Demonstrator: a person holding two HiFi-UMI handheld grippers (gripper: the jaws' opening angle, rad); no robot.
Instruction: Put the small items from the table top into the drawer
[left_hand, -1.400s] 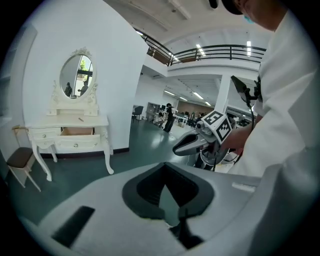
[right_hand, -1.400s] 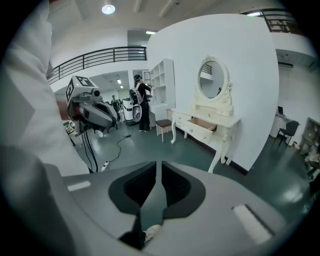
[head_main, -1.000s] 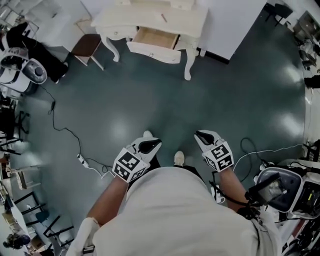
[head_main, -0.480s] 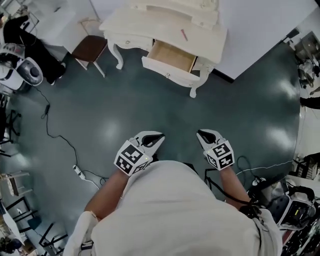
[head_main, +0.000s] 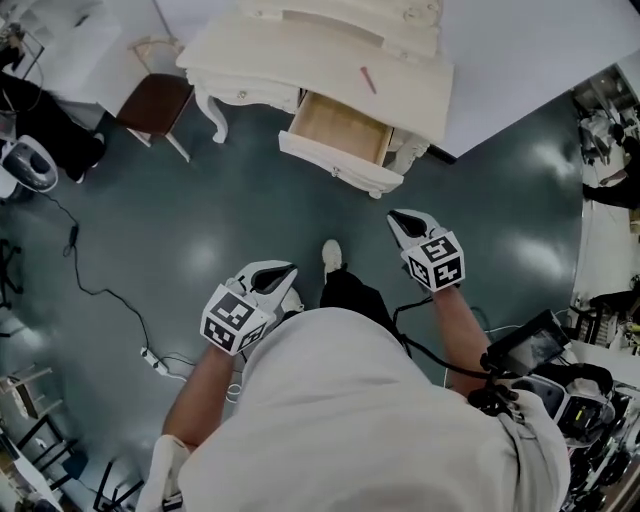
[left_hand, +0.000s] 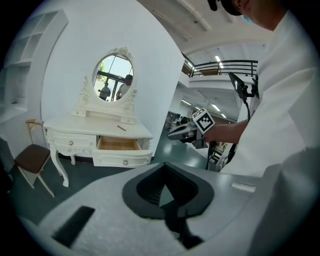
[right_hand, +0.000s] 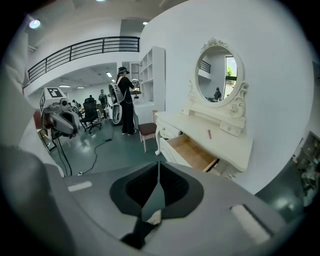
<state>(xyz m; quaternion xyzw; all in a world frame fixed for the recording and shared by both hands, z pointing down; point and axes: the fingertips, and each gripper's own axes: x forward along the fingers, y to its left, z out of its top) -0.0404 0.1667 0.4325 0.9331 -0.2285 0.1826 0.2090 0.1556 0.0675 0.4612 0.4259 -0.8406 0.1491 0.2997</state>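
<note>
A cream dressing table (head_main: 300, 50) stands against the white wall ahead, its right drawer (head_main: 340, 128) pulled open and looking bare inside. One small red stick-like item (head_main: 368, 80) lies on the table top behind the drawer. Both grippers hang in the air over the dark floor, well short of the table. My left gripper (head_main: 283, 272) is shut with nothing in it. My right gripper (head_main: 397, 216) is further forward; its jaws have just been closing and nothing is between them. The right gripper view shows the drawer (right_hand: 192, 152) and the red item (right_hand: 209, 134).
A chair with a brown seat (head_main: 155, 100) stands left of the table. A cable (head_main: 100, 290) and a power strip (head_main: 155, 360) lie on the floor at the left. Dark equipment (head_main: 540, 350) sits at the right. An oval mirror (left_hand: 114, 77) tops the table. A person (right_hand: 125, 100) stands far off.
The table and open drawer have come nearer in the head view as the person walks toward them. Both grippers travelled forward; the right one now leads the left.
</note>
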